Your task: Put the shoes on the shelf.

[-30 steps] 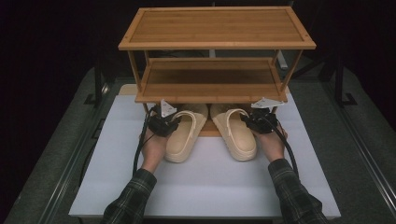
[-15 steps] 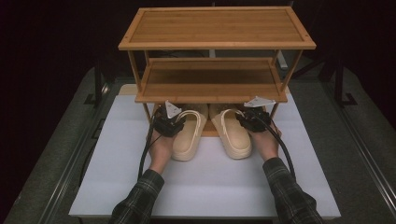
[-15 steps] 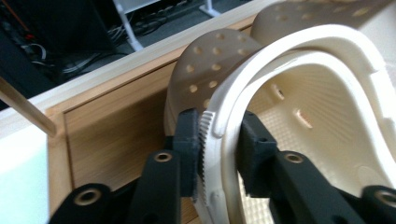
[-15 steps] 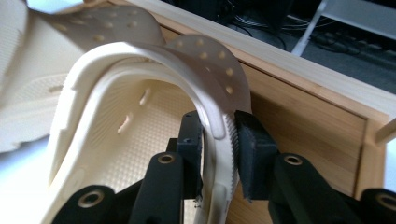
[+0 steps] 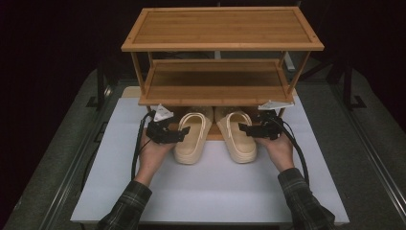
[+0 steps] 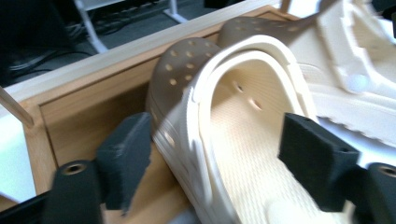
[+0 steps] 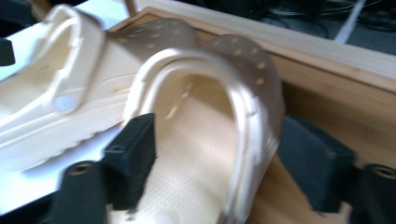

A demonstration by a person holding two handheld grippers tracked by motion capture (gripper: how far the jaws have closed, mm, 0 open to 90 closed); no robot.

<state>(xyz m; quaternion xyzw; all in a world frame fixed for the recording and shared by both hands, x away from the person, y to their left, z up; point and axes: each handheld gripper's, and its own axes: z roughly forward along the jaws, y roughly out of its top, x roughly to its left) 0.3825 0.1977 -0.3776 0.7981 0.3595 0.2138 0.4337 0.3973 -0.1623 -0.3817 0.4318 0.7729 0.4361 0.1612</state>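
Two cream clogs sit side by side at the centre of the high view, toes tucked under the wooden rack (image 5: 220, 91) on its bottom shelf, heels out over the white table (image 5: 210, 191). The left hand-held gripper (image 5: 178, 136) is just left of the left clog (image 5: 191, 139), jaws just sprung apart (the clog's side wall stands between them, pads clear of it). The right hand-held gripper (image 5: 243, 127) mirrors it at the right clog (image 5: 238, 136), jaws likewise just opened, straddling that clog's wall without pressing.
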